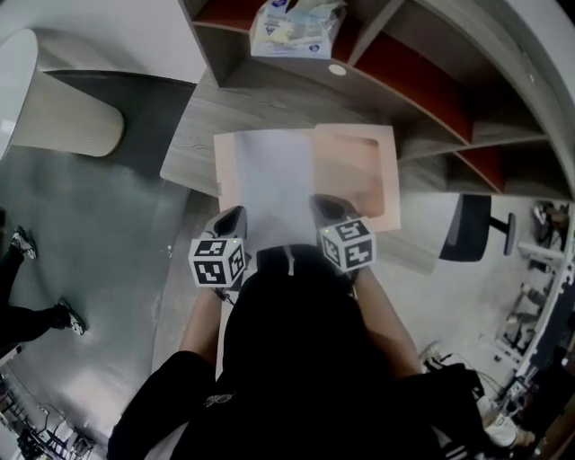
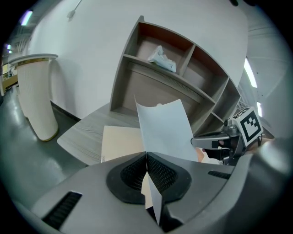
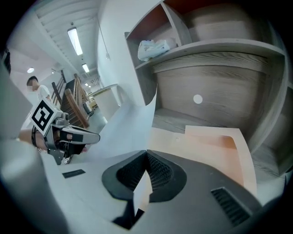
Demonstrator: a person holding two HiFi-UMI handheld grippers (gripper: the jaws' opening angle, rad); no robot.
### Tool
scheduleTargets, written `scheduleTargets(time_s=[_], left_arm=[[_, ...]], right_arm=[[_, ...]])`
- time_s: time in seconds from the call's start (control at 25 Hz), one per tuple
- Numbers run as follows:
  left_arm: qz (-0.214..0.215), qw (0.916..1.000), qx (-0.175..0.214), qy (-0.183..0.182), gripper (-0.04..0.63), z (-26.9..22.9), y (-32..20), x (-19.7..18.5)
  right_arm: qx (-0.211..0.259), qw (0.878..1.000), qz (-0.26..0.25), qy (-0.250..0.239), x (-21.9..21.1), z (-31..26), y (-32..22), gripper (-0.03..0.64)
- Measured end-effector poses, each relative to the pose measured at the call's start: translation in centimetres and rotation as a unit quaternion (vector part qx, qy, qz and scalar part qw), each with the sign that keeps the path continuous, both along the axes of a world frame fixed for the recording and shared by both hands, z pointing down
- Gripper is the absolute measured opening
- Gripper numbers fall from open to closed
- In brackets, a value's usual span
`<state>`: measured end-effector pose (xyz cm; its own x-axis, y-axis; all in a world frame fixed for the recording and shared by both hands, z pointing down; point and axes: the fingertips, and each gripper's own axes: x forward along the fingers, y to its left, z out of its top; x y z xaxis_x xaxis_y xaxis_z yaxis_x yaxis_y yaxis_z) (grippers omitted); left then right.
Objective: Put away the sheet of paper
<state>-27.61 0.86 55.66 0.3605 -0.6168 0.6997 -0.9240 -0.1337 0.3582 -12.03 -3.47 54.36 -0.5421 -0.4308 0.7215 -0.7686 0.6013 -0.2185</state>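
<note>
Centre frame, left tongs [image 1: 231, 221] and right tongs [image 1: 329, 210] each clamp the sheet of paper [image 1: 274, 180] over the open folder [image 1: 364, 175]; lowering both evenly should avoid creasing.

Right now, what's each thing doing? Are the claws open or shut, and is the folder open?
Left claw: shut on the sheet of paper.
Right claw: shut on the sheet of paper.
Sheet of paper: held up by its near edge, over the folder.
Folder: open, lying flat on the desk.
Packet: lying on the shelf, untouched.
</note>
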Motion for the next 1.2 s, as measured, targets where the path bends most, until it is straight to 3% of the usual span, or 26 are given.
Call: scheduleTargets(time_s=[0.4,0.84,1.2], left_arm=[[-0.04,0.9988,-0.028,-0.007,0.044,0.7,-1.7,-0.1],[-0.066,0.9952,-0.038,-0.061,0.046,2.0,-3.2,-0.1],[-0.078,0.9935,-0.058,-0.059,0.044,4.2,-3.4,1.3]], right_arm=[[-0.048,0.997,-0.066,-0.014,-1.4,2.9,-1.4,0.017],[-0.088,0.991,-0.087,-0.052,-0.2,6.8,-3.7,0.017],[-0.119,0.988,-0.094,-0.039,0.9,9.7,-3.9,0.017]])
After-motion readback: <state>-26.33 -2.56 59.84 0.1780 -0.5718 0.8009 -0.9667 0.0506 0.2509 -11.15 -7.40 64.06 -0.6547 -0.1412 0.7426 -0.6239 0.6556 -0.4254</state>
